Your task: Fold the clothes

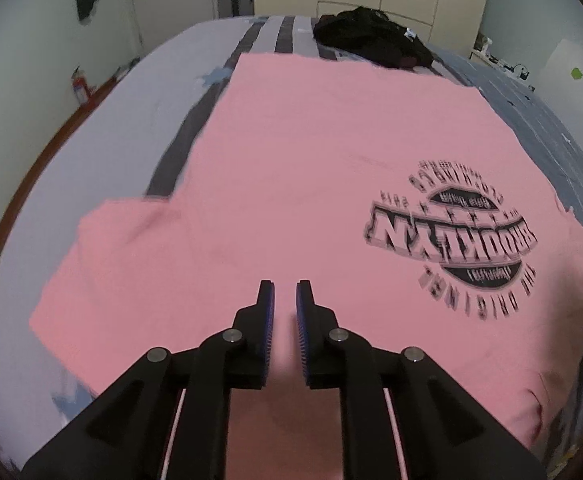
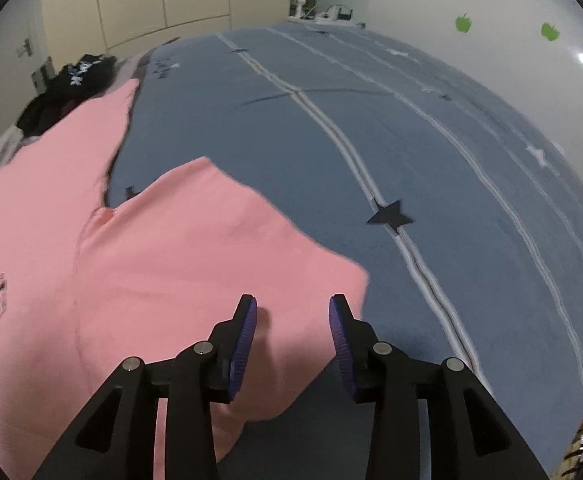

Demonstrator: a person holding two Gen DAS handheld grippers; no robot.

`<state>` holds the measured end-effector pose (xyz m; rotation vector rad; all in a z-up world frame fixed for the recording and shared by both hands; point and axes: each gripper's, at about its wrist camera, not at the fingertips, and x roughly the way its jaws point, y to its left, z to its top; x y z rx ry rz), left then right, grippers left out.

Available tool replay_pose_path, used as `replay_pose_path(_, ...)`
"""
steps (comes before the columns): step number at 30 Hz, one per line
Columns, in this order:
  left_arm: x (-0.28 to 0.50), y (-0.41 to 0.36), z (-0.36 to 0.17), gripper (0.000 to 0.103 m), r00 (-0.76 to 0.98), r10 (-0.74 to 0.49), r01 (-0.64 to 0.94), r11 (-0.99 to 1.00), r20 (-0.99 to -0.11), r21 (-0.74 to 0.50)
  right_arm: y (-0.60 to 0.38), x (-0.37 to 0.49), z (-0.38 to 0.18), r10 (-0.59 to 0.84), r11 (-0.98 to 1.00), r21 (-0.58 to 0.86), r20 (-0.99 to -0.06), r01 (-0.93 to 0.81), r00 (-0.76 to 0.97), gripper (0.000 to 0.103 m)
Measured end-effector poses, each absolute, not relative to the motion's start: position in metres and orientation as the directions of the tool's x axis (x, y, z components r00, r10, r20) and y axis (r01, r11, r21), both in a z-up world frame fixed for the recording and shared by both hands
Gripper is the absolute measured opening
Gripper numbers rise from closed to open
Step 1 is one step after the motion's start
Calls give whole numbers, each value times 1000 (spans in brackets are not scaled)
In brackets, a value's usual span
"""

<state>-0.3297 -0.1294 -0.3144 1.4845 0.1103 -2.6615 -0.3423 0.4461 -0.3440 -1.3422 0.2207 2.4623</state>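
Pink tee [image 1: 291,184] flat on bed [image 2: 431,140], hem end far, collar near.

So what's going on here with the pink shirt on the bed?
A person is folding clothes using two hand-held grippers. A pink T-shirt lies spread print-up on the bed. The left gripper and right gripper hover over it with nothing between their jaws. A black garment waits at the far end.
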Motion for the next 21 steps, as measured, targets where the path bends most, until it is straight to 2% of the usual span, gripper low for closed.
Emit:
replay_pose_path(4,-302,-121,-321,9,-492,-54,168,-985,-869,-34,422,-333,-341,136,-954,29,-846,-300,-515,34)
replay_pose_path(14,-250,-141,-333,9,-482,-106,225,-974,-869,-6,299,-318,-345,-140,-986,166,-844,-3,-518,35)
replay_pose_path(18,-245,-159,-335,9,-509,-126,224,-975,-852,10,265,-309,-353,-178,-984,170,-850,62,-496,35)
replay_pose_path(21,-247,-179,-348,10,-496,-142,232,-972,-857,27,258,-302,-364,-152,-988,139,-858,64,-490,35)
